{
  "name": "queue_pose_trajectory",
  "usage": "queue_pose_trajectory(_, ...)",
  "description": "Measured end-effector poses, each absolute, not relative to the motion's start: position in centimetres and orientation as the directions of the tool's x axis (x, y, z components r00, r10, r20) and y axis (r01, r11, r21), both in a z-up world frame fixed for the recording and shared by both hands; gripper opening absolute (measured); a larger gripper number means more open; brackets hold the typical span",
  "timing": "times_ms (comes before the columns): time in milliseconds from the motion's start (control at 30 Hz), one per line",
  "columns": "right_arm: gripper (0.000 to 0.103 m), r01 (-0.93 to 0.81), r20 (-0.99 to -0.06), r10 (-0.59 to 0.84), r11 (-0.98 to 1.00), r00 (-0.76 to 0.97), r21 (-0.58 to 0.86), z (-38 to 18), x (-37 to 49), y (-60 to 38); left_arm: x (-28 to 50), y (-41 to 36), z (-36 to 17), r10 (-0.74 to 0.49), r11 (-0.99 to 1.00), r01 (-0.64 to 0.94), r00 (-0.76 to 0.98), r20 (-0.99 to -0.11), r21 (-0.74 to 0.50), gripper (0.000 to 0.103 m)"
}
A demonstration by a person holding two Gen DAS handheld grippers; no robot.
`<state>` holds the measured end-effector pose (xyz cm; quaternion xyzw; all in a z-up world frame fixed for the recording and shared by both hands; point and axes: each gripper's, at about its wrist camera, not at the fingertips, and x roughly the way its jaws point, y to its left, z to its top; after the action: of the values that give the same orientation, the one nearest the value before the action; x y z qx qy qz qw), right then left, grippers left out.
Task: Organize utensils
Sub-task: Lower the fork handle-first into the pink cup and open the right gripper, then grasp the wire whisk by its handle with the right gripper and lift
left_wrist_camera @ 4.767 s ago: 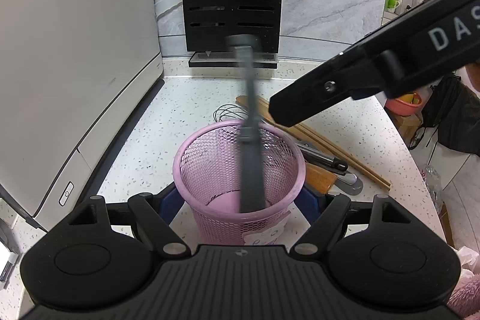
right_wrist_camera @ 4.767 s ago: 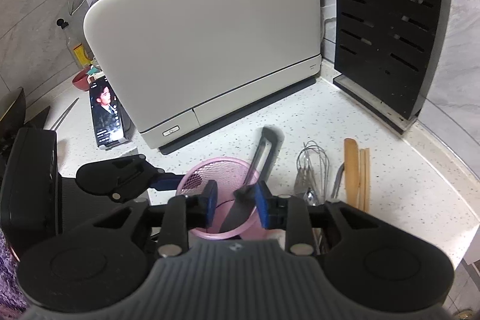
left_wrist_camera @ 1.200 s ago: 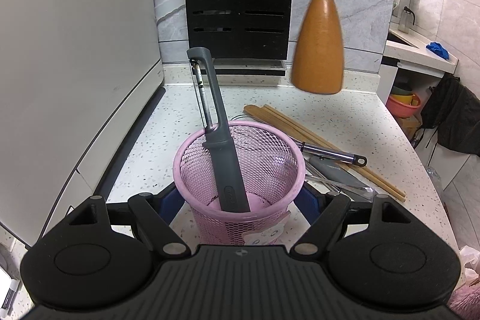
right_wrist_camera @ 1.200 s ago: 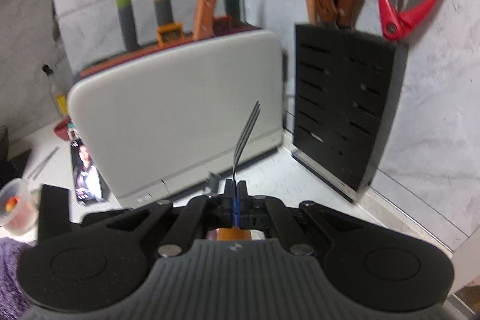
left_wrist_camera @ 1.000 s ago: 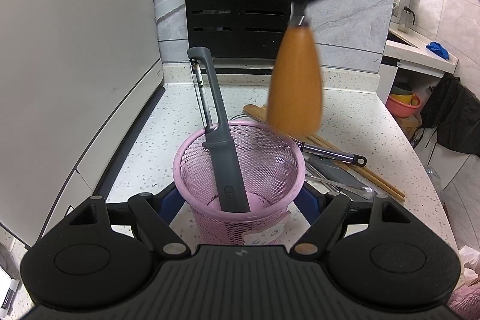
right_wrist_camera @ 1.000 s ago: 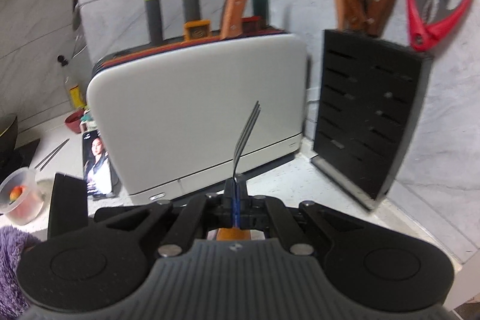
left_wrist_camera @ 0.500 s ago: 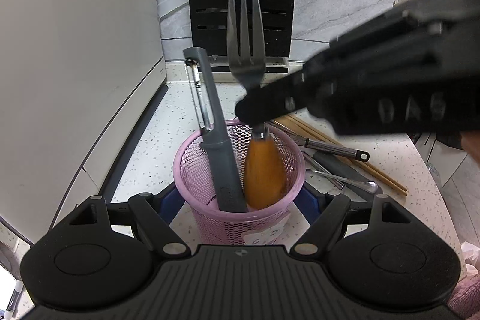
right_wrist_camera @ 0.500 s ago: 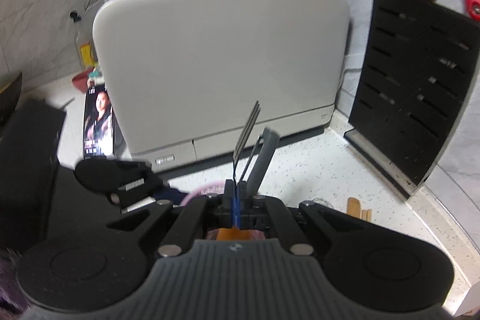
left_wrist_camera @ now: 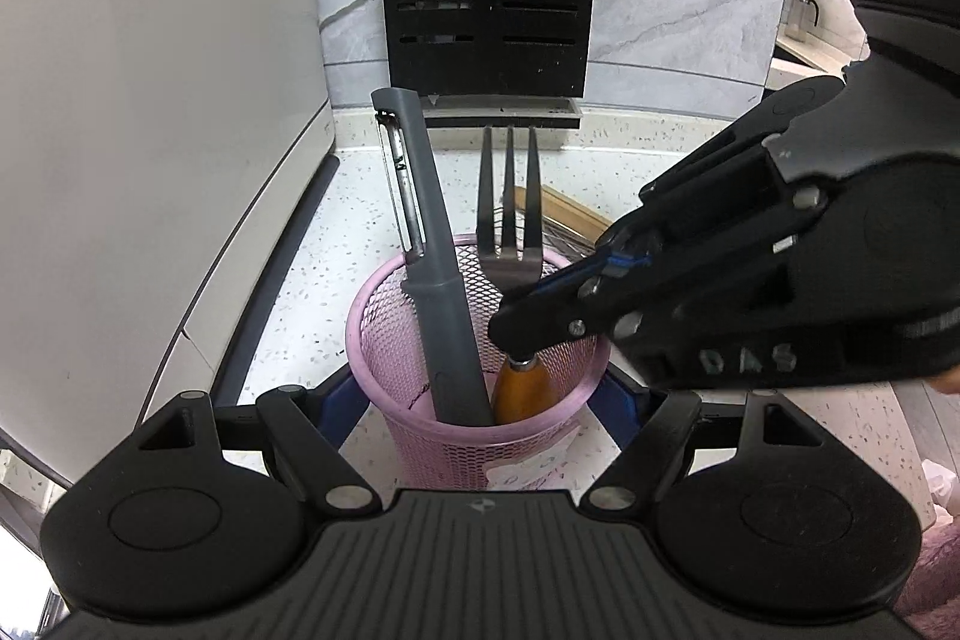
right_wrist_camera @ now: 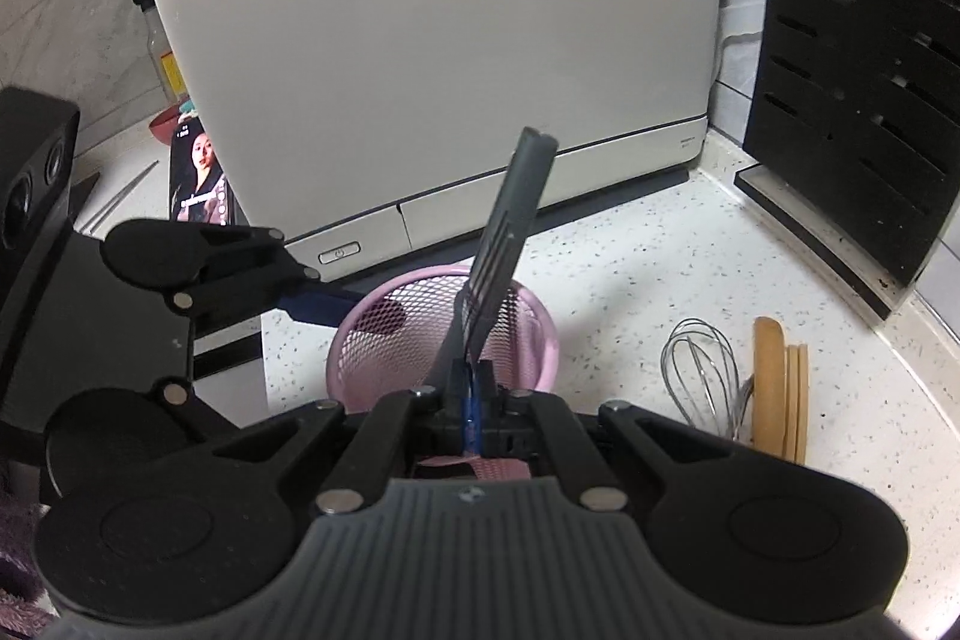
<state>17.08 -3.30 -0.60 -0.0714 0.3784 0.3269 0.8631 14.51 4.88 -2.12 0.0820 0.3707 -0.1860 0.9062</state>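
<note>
— That fork, where is it sitting now?

— Its orange wooden handle is down inside the pink mesh basket, tines up, just beside the grey peeler leaning in there. The right hand-held gripper is clamped tight on the thin metal neck between handle and tines.

— Good spot to hold it?

— I'd say so. The fork looks stiff and light, with the fat handle as the heavier end, so hung by the neck it points down by itself. The steel is slick, though; a loose pinch could let it swivel.

— And the basket?

— Thin mesh, probably light and easy to tip. The left hand-held gripper has its jaws partly open around the sides, blue pads against the wall as far as I can tell, steadying it on the worktop.

— What's left out?

— A whisk and wooden chopsticks lying on the speckled surface nearby.
</note>
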Motion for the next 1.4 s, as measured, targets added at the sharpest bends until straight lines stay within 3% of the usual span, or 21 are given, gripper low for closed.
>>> queue_pose_trajectory(167, 0.004, -0.612, -0.704, 0.520, 0.776, 0.485, 0.151, -0.3, 17.2, -3.3, 15.0, 4.9, -2.0, -0.272, 0.915, 0.402, 0.638, -0.720, 0.010, 0.090)
queue_pose_trajectory(300, 0.022, -0.593, -0.673, 0.531, 0.788, 0.515, 0.169, 1.2, 16.7, -4.8, 15.2, 4.9, -2.0, -0.268, 0.917, 0.398, 0.631, -0.728, 0.007, 0.090)
queue_pose_trajectory(467, 0.026, -0.537, -0.643, 0.533, 0.816, 0.551, 0.216, 3.7, 16.5, -8.1, 15.7, 4.6, -1.8, -0.258, 0.918, 0.395, 0.611, -0.748, 0.006, 0.090)
queue_pose_trajectory(733, 0.027, -0.402, -0.732, 0.354, 0.908, 0.583, 0.120, 3.9, 18.2, -12.0, 16.4, 4.4, -1.8, -0.245, 0.924, 0.383, 0.603, -0.759, 0.007, 0.090)
queue_pose_trajectory(833, 0.019, -0.382, -0.774, 0.311, 0.919, 0.551, 0.097, 2.6, 19.0, -12.7, 16.6, 4.2, -1.8, -0.244, 0.924, 0.382, 0.603, -0.760, 0.007, 0.090)
queue_pose_trajectory(1400, 0.020, -0.514, -0.908, 0.182, 0.857, 0.377, -0.042, -3.2, 24.4, -8.8, 16.8, 4.1, -1.7, -0.251, 0.921, 0.390, 0.604, -0.756, 0.006, 0.089)
